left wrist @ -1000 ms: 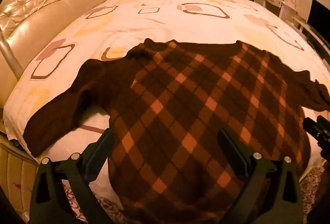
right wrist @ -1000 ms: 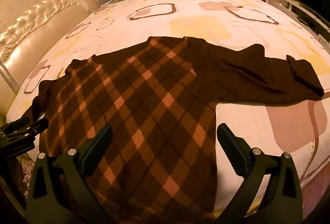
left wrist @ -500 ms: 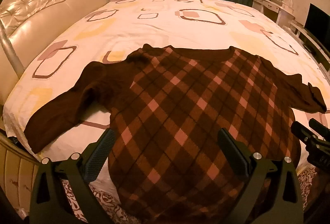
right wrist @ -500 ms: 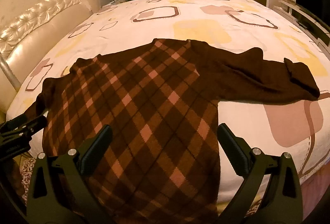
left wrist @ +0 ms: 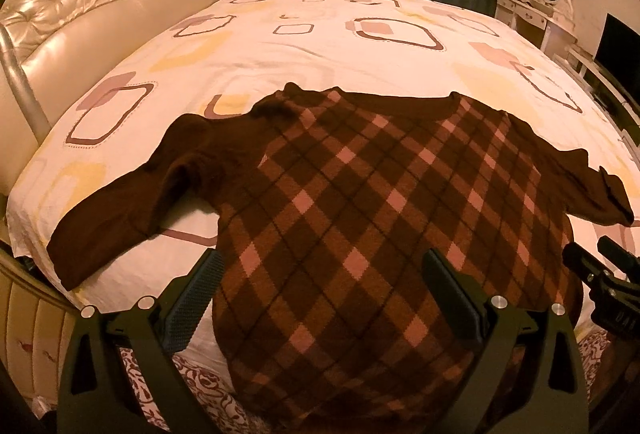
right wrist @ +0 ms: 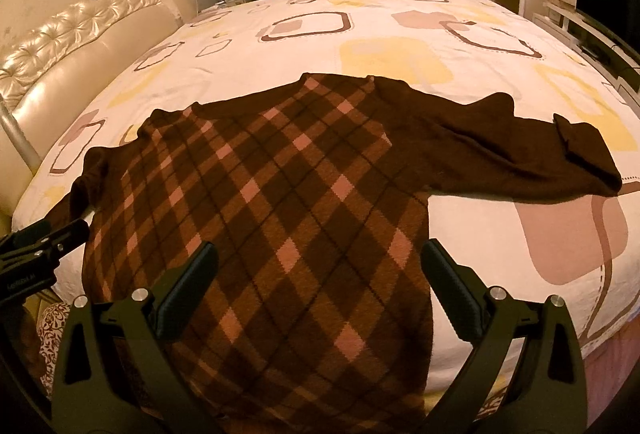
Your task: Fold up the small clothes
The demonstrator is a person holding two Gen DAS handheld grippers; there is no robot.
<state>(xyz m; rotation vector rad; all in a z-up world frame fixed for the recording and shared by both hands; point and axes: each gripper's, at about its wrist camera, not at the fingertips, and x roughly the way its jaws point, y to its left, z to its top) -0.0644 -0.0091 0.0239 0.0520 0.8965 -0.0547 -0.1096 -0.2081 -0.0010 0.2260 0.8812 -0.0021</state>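
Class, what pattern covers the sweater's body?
Dark brown and pink diamond check on the sweater; clearest from the right wrist view.

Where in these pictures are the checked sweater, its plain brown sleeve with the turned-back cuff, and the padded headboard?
checked sweater [left wrist: 360, 218]: left wrist view, middle of the diamond-patterned front.
plain brown sleeve [right wrist: 520, 154]: right wrist view, mid-length of the sleeve stretched out rightward.
padded headboard [left wrist: 120, 2]: left wrist view, its tufted upper cushion.

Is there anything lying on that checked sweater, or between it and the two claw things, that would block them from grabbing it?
Nothing visible does. The sweater lies spread on the bed with nothing on top, and the open left gripper and right gripper hover directly over its lower part.
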